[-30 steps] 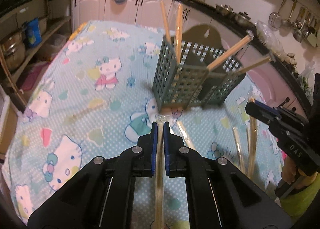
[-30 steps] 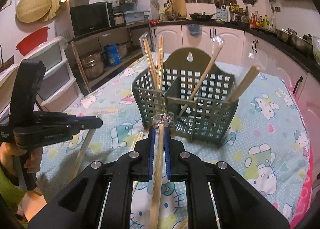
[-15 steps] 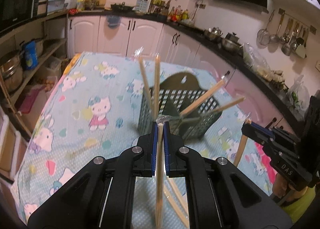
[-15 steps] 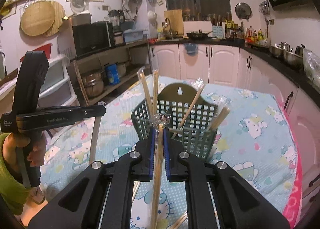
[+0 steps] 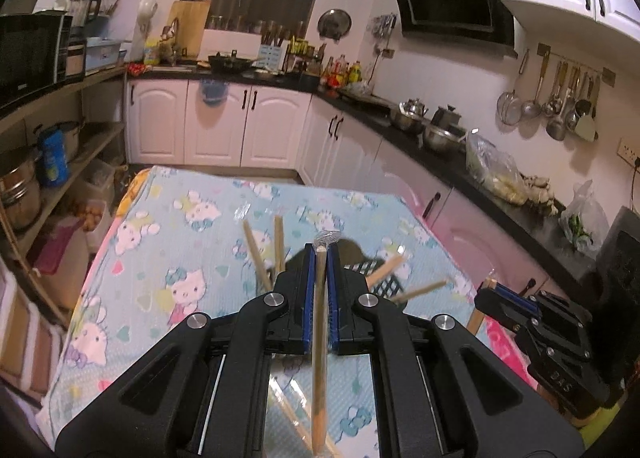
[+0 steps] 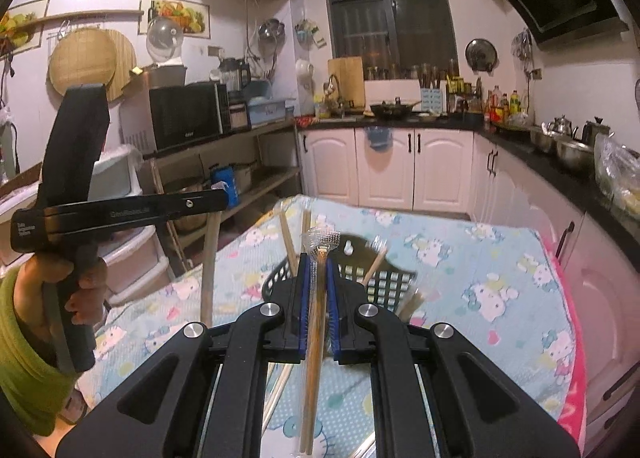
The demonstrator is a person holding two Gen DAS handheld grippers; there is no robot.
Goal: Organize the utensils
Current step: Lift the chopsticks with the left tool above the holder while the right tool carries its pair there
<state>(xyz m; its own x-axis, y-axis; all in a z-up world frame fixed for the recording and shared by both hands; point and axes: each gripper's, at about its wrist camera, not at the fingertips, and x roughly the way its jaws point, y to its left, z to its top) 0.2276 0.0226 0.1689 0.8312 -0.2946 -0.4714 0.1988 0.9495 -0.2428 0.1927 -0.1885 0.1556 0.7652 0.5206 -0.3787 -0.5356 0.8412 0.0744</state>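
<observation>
My left gripper [image 5: 317, 254] is shut on a plastic-wrapped pair of wooden chopsticks [image 5: 318, 338], held upright high above the table. My right gripper [image 6: 316, 262] is shut on another wrapped chopstick pair [image 6: 314, 358], also raised. The dark green slotted utensil holder [image 6: 384, 278] stands on the table below and ahead of both grippers, mostly hidden behind them. Several wrapped chopsticks [image 5: 260, 258] lean out of it. The right gripper also shows in the left wrist view [image 5: 492, 294], and the left gripper in the right wrist view [image 6: 216, 200].
The table wears a blue Hello Kitty cloth [image 5: 160, 258]. Loose wrapped chopsticks [image 6: 280, 386] lie on it under the grippers. Kitchen counters [image 5: 440, 154], white cabinets [image 6: 400, 170] and open shelves [image 5: 60, 162] surround the table.
Both grippers have risen and tilted up with their chopsticks. The holder has dropped lower in both views and is now largely hidden behind the fingers.
</observation>
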